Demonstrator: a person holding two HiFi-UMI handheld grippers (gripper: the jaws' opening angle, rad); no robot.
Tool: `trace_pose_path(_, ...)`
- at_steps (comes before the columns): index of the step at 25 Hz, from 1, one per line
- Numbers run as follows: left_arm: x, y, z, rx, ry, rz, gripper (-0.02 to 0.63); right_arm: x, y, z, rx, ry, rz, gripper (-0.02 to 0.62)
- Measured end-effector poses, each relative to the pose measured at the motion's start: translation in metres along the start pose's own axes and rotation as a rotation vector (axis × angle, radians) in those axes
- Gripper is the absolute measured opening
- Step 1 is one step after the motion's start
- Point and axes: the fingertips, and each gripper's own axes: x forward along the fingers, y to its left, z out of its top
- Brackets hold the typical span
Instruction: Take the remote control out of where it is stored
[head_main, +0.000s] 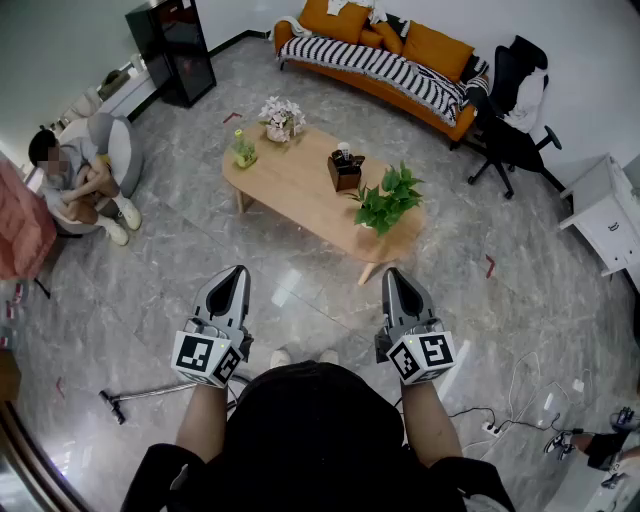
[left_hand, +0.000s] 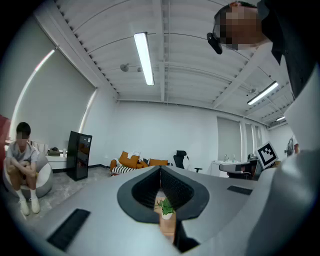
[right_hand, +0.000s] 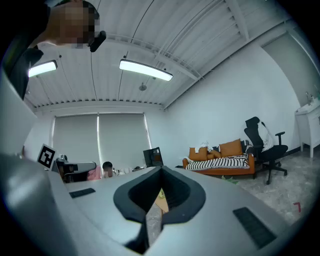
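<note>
Nothing started yet. Left gripper and right gripper sit clenched and empty, lower centre. Can't spot the remote, but I'm guessing it's in the dark brown box on the oval wooden table, mid-frame.

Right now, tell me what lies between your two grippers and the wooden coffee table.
Only bare grey marble floor, seen in the head view, separates the left gripper and the right gripper from the coffee table.

Orange sofa, black-white striped blanket, tan table
</note>
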Motion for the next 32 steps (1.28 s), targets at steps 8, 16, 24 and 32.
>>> trace_pose_path(8, 0.005, -0.010, -0.005, -0.018, 0.008, 0.005, 0.007, -0.004, -0.015, 0.008, 0.004, 0.002, 0.005, 0.006)
trace_pose_path(16, 0.020, -0.033, -0.012, -0.024, 0.030, 0.021, 0.006, -0.017, -0.045, 0.008, 0.014, 0.014, 0.008, 0.006)
trace_pose_path(24, 0.030, -0.046, -0.022, -0.031, 0.045, 0.044, 0.007, -0.022, -0.069, -0.001, 0.067, 0.023, 0.027, 0.007)
trace_pose_path(32, 0.069, -0.018, -0.027, -0.056, 0.052, 0.053, 0.007, 0.001, -0.097, -0.003, 0.065, 0.042, -0.032, 0.008)
